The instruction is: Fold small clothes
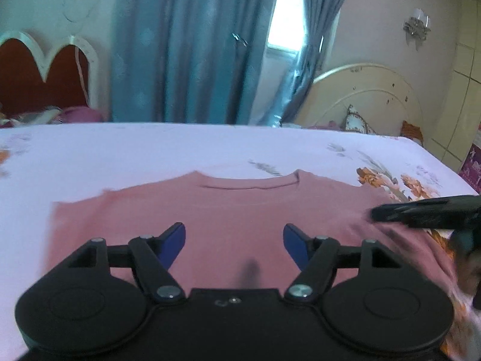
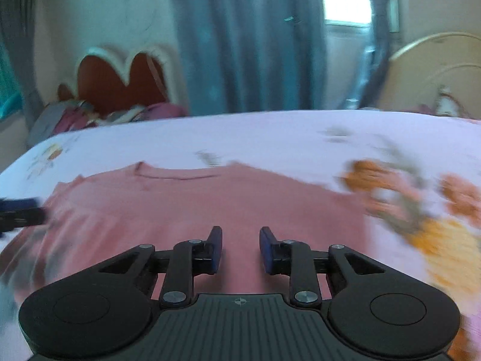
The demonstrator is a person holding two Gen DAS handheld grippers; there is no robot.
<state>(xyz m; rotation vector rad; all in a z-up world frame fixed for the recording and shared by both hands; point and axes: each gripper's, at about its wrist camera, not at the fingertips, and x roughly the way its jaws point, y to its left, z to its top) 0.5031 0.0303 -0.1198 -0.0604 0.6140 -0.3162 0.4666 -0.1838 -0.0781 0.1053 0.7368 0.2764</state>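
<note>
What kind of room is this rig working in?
Most likely a home bedroom. The pink shirt lies flat on a floral bedsheet, a cream headboard stands behind, and blue curtains hang at a window.

Matt pink cloth shirt [image 1: 228, 210], smooth printed cotton bedsheet [image 1: 120, 150]

a: left gripper [image 1: 234, 240]?
b: jaws spread wide, nothing btwn them, held level.
a: right gripper [image 2: 241, 248]?
b: jaws parted too, narrower gap, nothing gripped.
</note>
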